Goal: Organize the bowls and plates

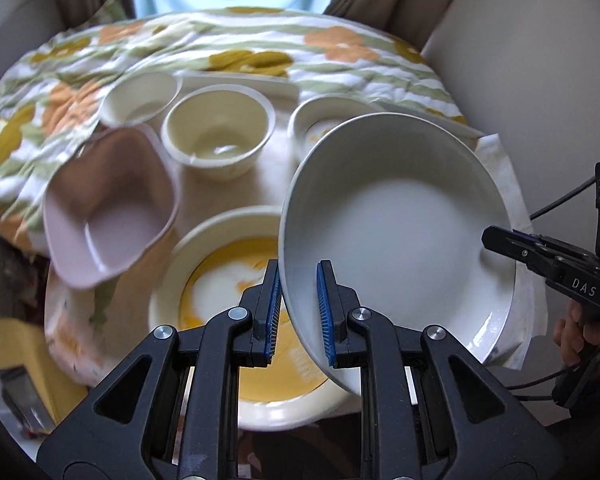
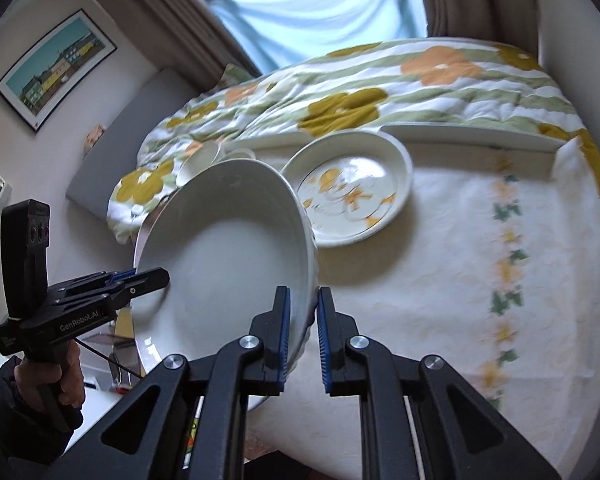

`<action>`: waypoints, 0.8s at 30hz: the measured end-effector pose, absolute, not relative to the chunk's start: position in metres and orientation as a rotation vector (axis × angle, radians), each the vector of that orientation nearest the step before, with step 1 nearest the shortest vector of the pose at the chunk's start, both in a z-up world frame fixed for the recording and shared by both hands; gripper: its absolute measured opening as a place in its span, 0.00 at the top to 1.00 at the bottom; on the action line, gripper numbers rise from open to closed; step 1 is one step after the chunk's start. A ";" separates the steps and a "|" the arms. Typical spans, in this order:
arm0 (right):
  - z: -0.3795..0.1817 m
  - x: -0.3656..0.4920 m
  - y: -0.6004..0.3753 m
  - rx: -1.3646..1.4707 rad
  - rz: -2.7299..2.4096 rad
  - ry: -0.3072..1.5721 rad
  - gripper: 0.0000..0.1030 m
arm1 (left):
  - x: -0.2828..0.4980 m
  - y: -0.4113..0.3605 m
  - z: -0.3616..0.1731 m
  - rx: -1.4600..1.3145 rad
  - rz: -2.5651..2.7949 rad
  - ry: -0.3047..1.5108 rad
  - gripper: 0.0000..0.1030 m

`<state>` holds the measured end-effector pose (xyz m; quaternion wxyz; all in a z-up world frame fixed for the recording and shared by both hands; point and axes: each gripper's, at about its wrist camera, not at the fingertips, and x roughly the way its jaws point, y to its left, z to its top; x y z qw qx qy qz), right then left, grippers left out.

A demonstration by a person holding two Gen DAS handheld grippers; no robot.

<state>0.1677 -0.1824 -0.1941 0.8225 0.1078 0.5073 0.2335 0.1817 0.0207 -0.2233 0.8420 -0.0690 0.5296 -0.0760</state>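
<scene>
Left gripper [image 1: 298,314]: black plastic scissor arms, silver round screws at the pivots, blue ribbed pads [image 1: 326,314]. Right gripper [image 2: 303,338] looked identical. Pistol-grip handles were black, marked "DAS" and "GenRobot.AI", with black cables trailing. Left hand [image 2: 62,376] came out of a dark sleeve [image 2: 4,408].

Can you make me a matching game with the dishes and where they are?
Things:
1. big plain white round plate
2. pale pink squarish bowl
3. cream round plate with yellow centre
4. small cream round bowl

Places:
A. under the left gripper
B. clamped by both grippers
C. beside the flowery quilt, on the left
D. middle of the table, behind the yellow-centred plate

Pairs: 1-B, 2-C, 3-A, 4-D
</scene>
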 end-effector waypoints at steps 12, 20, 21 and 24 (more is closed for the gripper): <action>-0.245 0.163 -0.123 0.192 0.451 1.226 0.88 | 0.170 0.081 -0.295 -0.211 -0.175 1.242 0.85; -0.249 0.164 -0.109 0.161 0.420 1.245 0.88 | 0.187 0.087 -0.305 -0.176 -0.176 1.264 0.85; -0.250 0.163 -0.108 0.157 0.419 1.246 0.88 | 0.187 0.086 -0.306 -0.158 -0.171 1.263 0.85; -0.251 0.164 -0.104 0.150 0.415 1.253 0.88 | 0.190 0.080 -0.307 -0.098 -0.156 1.265 0.85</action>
